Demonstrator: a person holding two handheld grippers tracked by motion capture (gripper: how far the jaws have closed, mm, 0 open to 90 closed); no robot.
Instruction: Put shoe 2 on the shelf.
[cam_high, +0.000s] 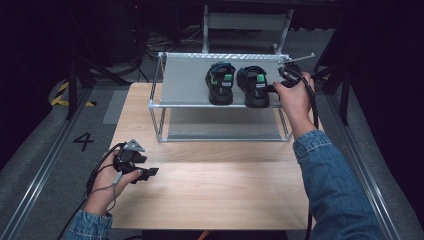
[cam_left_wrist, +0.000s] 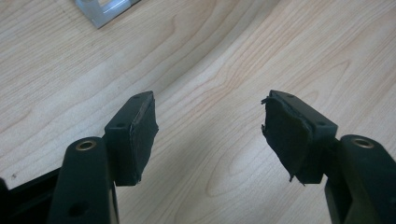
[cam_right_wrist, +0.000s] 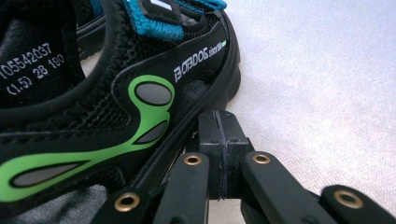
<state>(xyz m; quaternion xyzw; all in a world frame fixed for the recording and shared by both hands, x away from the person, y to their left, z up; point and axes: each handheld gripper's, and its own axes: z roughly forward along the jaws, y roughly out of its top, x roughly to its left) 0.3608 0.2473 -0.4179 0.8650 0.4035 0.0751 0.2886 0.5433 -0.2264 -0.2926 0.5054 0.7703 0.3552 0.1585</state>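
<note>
We hold our right gripper (cam_high: 278, 86) up at the top shelf of the metal rack (cam_high: 165, 105), its jaws clenched flat against each other with nothing between them, and their joined tips rest against the sole edge of the right-hand sandal (cam_high: 253, 86). In the right gripper view that sandal (cam_right_wrist: 116, 116) lies just ahead and to the left of the closed jaws, black with green trim and a blue strap, standing on the pale grey shelf cloth (cam_right_wrist: 317, 79), which stretches bare to the right of the jaws. The other sandal (cam_high: 220, 82) of the pair stands just beyond it, on the far side from our gripper, the two close together but apart. Our left gripper (cam_high: 145, 173) lies low over the wooden table (cam_high: 210, 185), well away from the rack and from both sandals; in the left gripper view its jaws stand released, wide apart, with plain wood grain between the worn pads (cam_left_wrist: 142, 135) and a corner of the rack's foot (cam_left_wrist: 105, 11) farther ahead.
</note>
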